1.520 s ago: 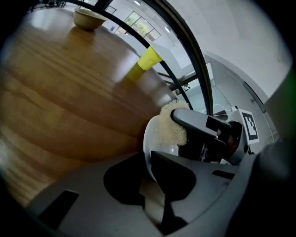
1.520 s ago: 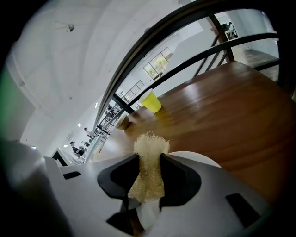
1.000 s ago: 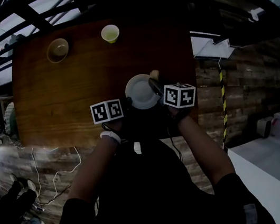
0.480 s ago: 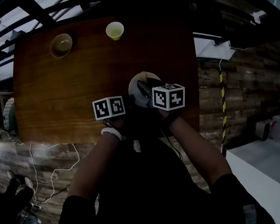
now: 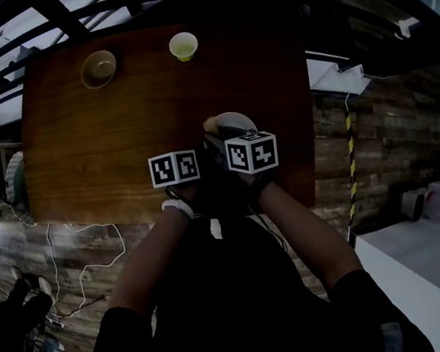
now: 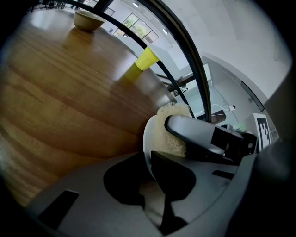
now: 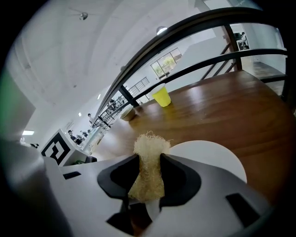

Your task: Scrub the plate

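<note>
Plate [image 7: 208,155] rim pinched in left gripper [image 6: 148,159]; right gripper [image 7: 149,163] clamps loofah [image 7: 149,144], seemingly touching plate.

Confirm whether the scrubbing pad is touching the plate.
Touching. The left gripper view shows the pad lying flush against the face of the plate, with no gap between them.

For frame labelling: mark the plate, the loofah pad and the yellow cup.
plate [image 7: 203,155], right gripper view, bare white face.
loofah pad [image 7: 149,170], right gripper view, middle, between the jaws.
yellow cup [image 7: 162,96], right gripper view, side wall.
</note>
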